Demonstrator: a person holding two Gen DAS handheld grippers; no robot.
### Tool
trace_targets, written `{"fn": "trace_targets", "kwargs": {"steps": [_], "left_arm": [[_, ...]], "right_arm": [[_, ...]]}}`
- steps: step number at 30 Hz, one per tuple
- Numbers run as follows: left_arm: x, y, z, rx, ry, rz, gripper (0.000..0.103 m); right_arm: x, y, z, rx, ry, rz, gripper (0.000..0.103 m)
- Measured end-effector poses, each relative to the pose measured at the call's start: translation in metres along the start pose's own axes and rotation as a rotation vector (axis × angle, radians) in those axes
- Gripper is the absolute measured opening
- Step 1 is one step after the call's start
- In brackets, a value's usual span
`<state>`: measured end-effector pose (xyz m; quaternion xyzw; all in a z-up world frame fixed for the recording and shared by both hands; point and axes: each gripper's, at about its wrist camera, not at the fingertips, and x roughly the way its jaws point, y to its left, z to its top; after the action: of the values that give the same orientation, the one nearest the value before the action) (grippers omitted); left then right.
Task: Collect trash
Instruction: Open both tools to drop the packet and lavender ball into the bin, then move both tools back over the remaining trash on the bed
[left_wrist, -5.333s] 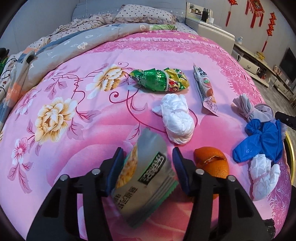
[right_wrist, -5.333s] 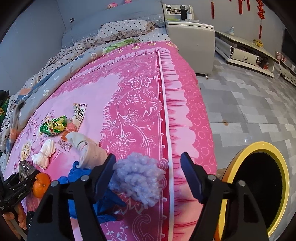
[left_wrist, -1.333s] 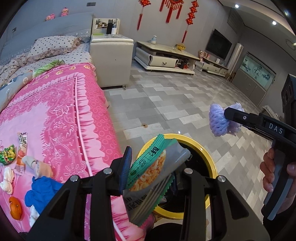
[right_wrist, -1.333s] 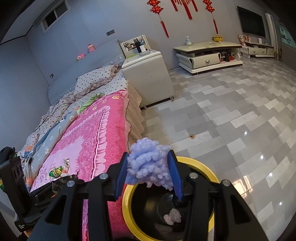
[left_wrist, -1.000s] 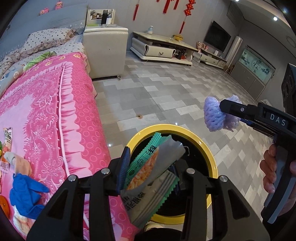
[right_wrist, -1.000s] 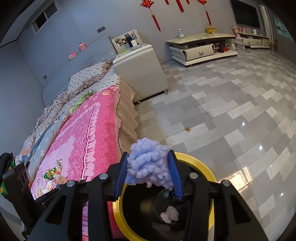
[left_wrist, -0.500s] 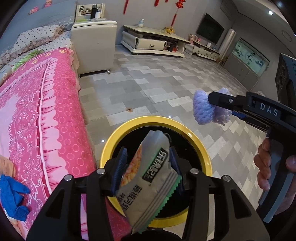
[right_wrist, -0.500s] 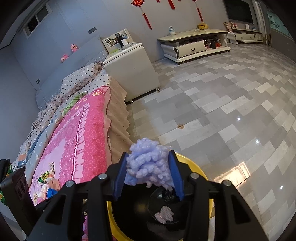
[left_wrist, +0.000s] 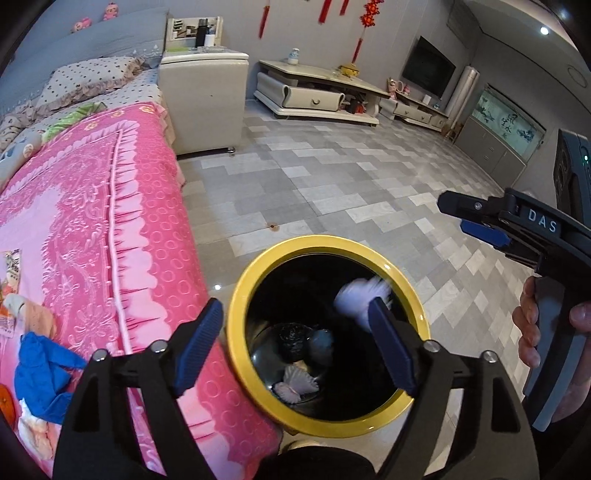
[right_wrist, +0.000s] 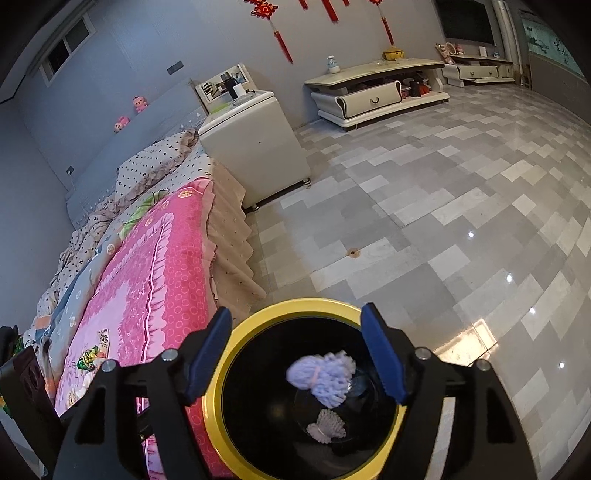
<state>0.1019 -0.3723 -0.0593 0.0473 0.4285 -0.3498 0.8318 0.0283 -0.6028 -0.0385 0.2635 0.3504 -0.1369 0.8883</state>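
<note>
A black bin with a yellow rim (left_wrist: 236, 295) stands on the floor against the bed. My left gripper (left_wrist: 295, 339) hangs above it, its jaws opening, with nothing between them. A purple foam net (left_wrist: 360, 293) falls, blurred, inside the bin's mouth. In the right wrist view my right gripper (right_wrist: 297, 332) is also over the bin (right_wrist: 295, 304), its jaws opening, and the foam net (right_wrist: 321, 376) drops free below them. A white paper scrap (right_wrist: 327, 428) lies at the bottom. The right gripper (left_wrist: 465, 218) also shows from the side, held by a hand (left_wrist: 532, 332).
The pink bedspread (left_wrist: 92, 229) lies left of the bin and carries a blue glove (left_wrist: 40, 373), a snack wrapper (left_wrist: 11, 262) and a green wrapper (right_wrist: 88, 358). A white bedside cabinet (left_wrist: 203, 99) and a low TV stand (right_wrist: 373, 96) stand farther off on the tiled floor (right_wrist: 461, 221).
Both grippers have opened. The snack packet has left the left jaws and the purple foam net has dropped out of the right jaws into the bin.
</note>
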Motion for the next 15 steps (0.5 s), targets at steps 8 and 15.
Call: {"fn": "trace_targets", "kwargs": {"steps": [8, 15], "left_arm": [[-0.038, 0.038, -0.013, -0.041, -0.042, 0.073, 0.088], [-0.073, 0.081, -0.02, -0.076, -0.083, 0.15, 0.088]], "right_arm": [[-0.001, 0.021, -0.016, -0.027, 0.03, 0.029, 0.072], [-0.006, 0.061, -0.024, -0.096, 0.036, 0.072, 0.072]]}}
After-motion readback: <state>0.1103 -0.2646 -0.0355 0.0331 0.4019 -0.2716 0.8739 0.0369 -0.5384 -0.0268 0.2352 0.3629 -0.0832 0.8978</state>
